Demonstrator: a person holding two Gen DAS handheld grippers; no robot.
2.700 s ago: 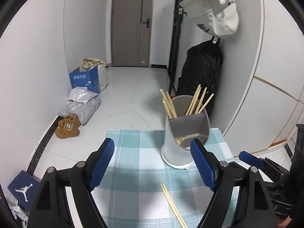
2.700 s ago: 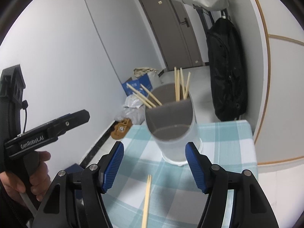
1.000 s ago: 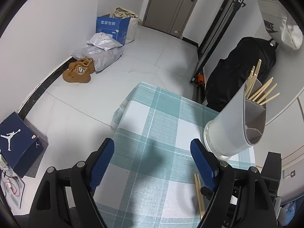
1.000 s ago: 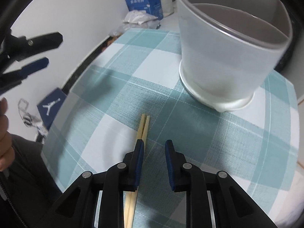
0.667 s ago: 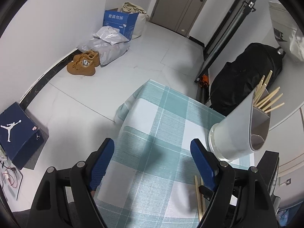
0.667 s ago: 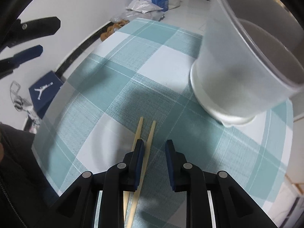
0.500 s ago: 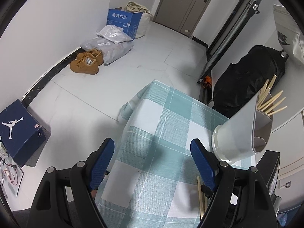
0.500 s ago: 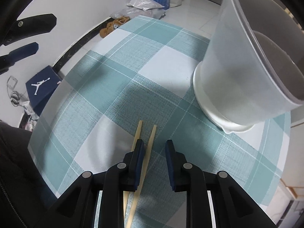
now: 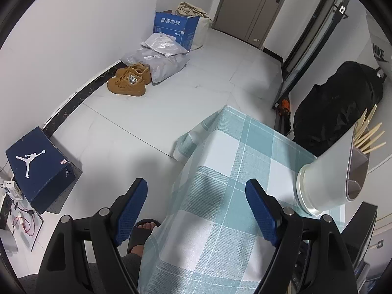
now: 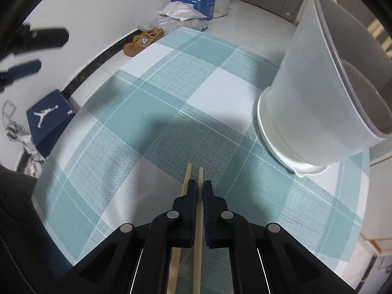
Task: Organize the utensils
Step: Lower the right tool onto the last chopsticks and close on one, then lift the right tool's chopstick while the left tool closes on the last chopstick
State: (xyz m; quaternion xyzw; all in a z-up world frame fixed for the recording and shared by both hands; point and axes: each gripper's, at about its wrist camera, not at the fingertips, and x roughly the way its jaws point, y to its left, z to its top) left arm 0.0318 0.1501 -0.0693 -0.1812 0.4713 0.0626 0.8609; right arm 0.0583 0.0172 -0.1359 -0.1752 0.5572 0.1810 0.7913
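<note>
Left wrist view: your left gripper point(image 9: 196, 205) hangs spread wide above the checked tablecloth point(image 9: 220, 240); a Jumpman-logo shoebox point(image 9: 39, 169) and "NIKE" bag point(image 9: 378, 49) show. Right wrist view: your right gripper point(image 10: 199, 191) pinches one chopstick point(image 10: 200, 178), its twin point(image 10: 187, 174) just outside, near the utensil holder point(image 10: 318, 103).

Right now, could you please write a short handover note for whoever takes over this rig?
Right gripper: shut on one pale wooden chopstick, low over the teal-and-white checked tablecloth. A second wooden chopstick lies just left of the fingers, outside the grip.
Left gripper: open and holding nothing, off to the left over the tablecloth's edge.
The white plastic utensil holder stands at the table's far right.
Done: several chopsticks already stand in the holder's back compartment.
Left: lift the gripped chopstick into the holder, then fetch the loose one.
</note>
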